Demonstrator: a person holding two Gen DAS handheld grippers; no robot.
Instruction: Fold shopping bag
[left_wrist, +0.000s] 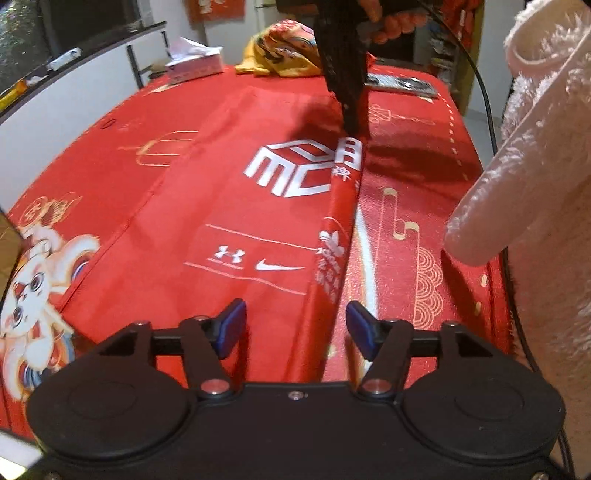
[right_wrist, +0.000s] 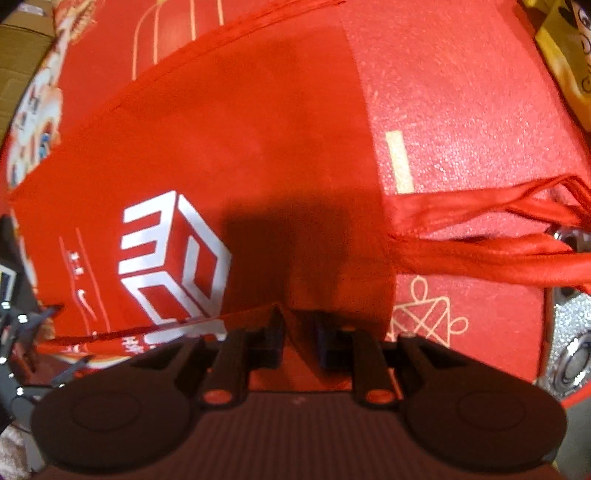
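A red shopping bag (left_wrist: 229, 206) with a white cube logo lies flat on the red printed tablecloth (left_wrist: 417, 206). Its right edge is turned over into a narrow folded strip (left_wrist: 338, 229). My left gripper (left_wrist: 297, 328) is open at the near end of that strip; the blue pads (left_wrist: 236, 325) stand apart from the cloth. At the strip's far end a hand holds my right gripper (left_wrist: 352, 125) pointing steeply down. In the right wrist view the right gripper (right_wrist: 299, 336) is shut on a raised ridge of the bag (right_wrist: 221, 147). The bag's red handles (right_wrist: 480, 229) trail off to the right.
A tissue box (left_wrist: 195, 61) and a yellow printed cloth (left_wrist: 284, 48) sit at the table's far edge. A shiny metal object (left_wrist: 402, 85) lies at the far right, and also shows as metal object (right_wrist: 569, 350). A fluffy pale sleeve (left_wrist: 535, 166) hangs at the right.
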